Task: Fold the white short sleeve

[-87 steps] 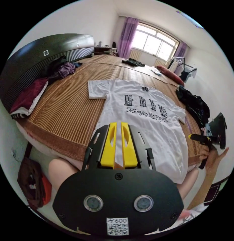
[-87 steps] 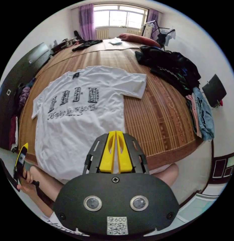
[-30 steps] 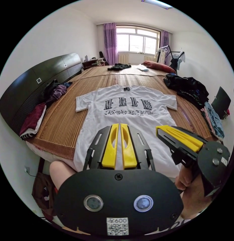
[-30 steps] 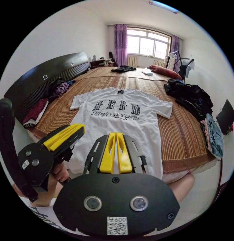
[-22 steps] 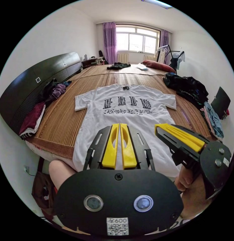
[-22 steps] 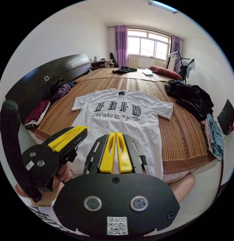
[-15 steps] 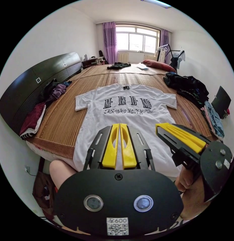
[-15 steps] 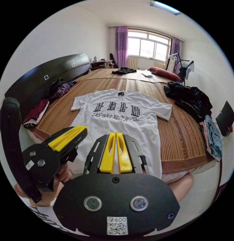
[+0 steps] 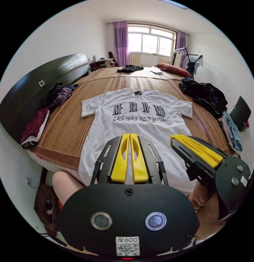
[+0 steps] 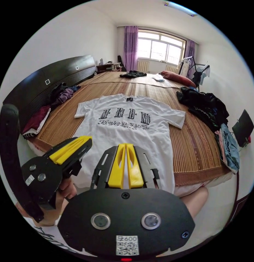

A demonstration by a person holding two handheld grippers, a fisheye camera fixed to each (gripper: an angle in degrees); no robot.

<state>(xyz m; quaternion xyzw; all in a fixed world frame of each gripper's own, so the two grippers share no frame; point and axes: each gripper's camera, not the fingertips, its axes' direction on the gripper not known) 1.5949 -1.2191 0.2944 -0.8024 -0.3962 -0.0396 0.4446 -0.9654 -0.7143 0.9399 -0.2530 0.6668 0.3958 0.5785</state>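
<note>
White short-sleeve T-shirt point(image 9: 136, 120) spread flat, print side up, on the woven bamboo mat point(image 9: 66, 128) covering the bed; collar toward the window, hem hanging just over the near edge by the person's knees. No fold made yet. Left gripper point(image 9: 130, 136) held above the hem, yellow jaws together with nothing between them; same for the right gripper point(image 10: 125, 146), also seen alongside in the left gripper view point(image 9: 176, 140), tips pressed together, gripping nothing. Neither touching the fabric. Looks like thin cotton knit: light, limp, no stiffness, likely to sag and crease wherever unsupported, and liable to drag a little on the ribbed mat. Best bet probably a pinch at the outer edges, one gripper at a sleeve point(image 10: 177, 118) or shoulder seam, the other at the hem corner on the same side, lifting both together so the panel carries over evenly. Pile of dark clothes point(image 10: 206, 107) near the right sleeve, apart from it.
</note>
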